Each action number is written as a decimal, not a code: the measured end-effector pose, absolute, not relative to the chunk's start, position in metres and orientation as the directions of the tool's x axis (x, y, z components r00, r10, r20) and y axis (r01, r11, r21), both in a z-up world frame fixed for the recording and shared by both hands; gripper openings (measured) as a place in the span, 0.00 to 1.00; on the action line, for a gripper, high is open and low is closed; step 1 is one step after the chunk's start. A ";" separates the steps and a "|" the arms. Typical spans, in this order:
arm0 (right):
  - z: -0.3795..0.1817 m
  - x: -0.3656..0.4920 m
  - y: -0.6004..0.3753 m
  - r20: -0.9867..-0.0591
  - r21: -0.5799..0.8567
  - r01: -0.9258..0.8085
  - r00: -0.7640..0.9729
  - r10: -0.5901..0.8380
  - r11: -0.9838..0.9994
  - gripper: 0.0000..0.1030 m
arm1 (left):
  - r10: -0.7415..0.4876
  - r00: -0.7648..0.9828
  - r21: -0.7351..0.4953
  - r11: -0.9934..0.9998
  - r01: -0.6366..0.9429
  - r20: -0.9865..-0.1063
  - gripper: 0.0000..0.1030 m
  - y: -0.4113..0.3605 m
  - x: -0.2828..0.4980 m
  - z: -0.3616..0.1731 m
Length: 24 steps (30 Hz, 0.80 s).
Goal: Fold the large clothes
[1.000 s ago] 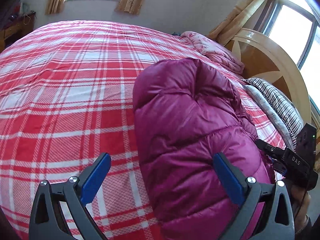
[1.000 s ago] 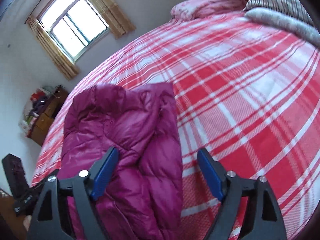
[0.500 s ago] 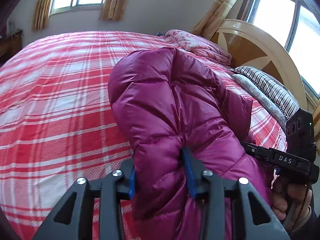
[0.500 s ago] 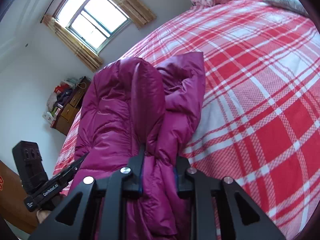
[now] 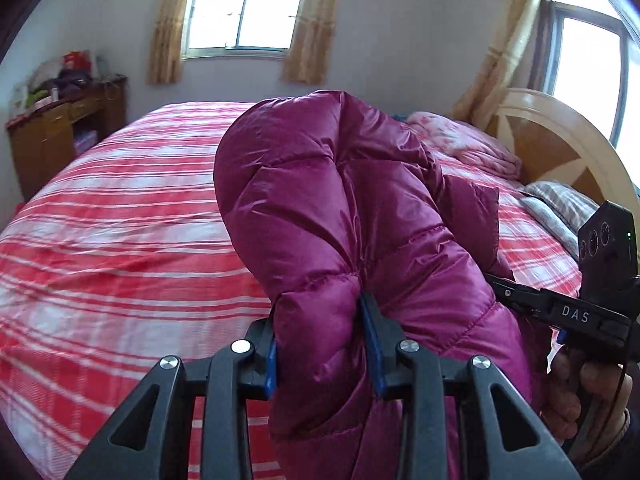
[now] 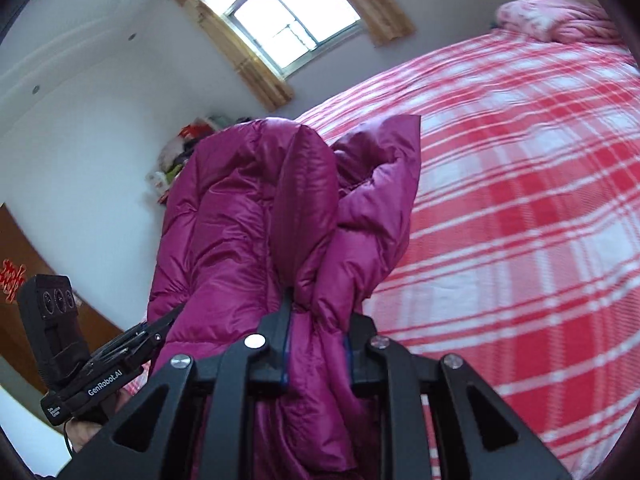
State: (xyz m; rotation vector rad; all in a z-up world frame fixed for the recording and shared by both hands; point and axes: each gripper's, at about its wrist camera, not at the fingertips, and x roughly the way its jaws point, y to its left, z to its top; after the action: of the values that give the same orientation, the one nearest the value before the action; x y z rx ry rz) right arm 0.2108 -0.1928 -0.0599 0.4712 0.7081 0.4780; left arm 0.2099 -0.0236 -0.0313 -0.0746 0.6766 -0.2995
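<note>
A magenta quilted down jacket (image 5: 340,208) is held up above the red-and-white plaid bed (image 5: 120,216). My left gripper (image 5: 326,344) is shut on a bunched fold of the jacket near its lower edge. My right gripper (image 6: 316,344) is shut on another fold of the same jacket (image 6: 248,232). The jacket stands up in front of both cameras and hides part of the bed. The right gripper's body (image 5: 592,280) shows at the right of the left wrist view; the left gripper's body (image 6: 72,352) shows at the lower left of the right wrist view.
A pink quilt (image 5: 468,144) and striped pillows (image 5: 560,204) lie by the wooden headboard (image 5: 560,152). A wooden cabinet with clutter (image 5: 60,128) stands left of the bed. Curtained windows (image 5: 244,8) are in the far wall.
Both grippers went from open around the jacket to shut on it. They have since lifted it off the bed, and both cameras now tilt higher toward the wall and windows.
</note>
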 end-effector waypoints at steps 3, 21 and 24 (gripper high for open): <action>-0.062 0.225 -0.156 -0.501 0.556 -0.297 0.626 0.598 0.776 0.21 | -0.236 0.764 -0.146 0.972 0.185 -0.601 0.35 0.010 0.202 -0.031; -0.099 0.314 -0.038 -0.575 0.528 -0.412 0.471 0.669 0.743 0.21 | -0.069 0.776 -0.146 0.989 -0.030 -0.627 0.35 0.117 0.189 -0.055; -0.107 0.314 -0.031 -0.587 0.527 -0.408 0.461 0.666 0.746 0.21 | -0.063 0.770 -0.141 0.989 -0.035 -0.635 0.35 0.122 0.189 -0.061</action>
State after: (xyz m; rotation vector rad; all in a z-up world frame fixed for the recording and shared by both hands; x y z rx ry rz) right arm 0.3143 -0.0314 -0.1075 0.3336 0.8655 0.6755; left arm 0.1892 0.1219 -0.0611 -0.1481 0.6925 -0.0152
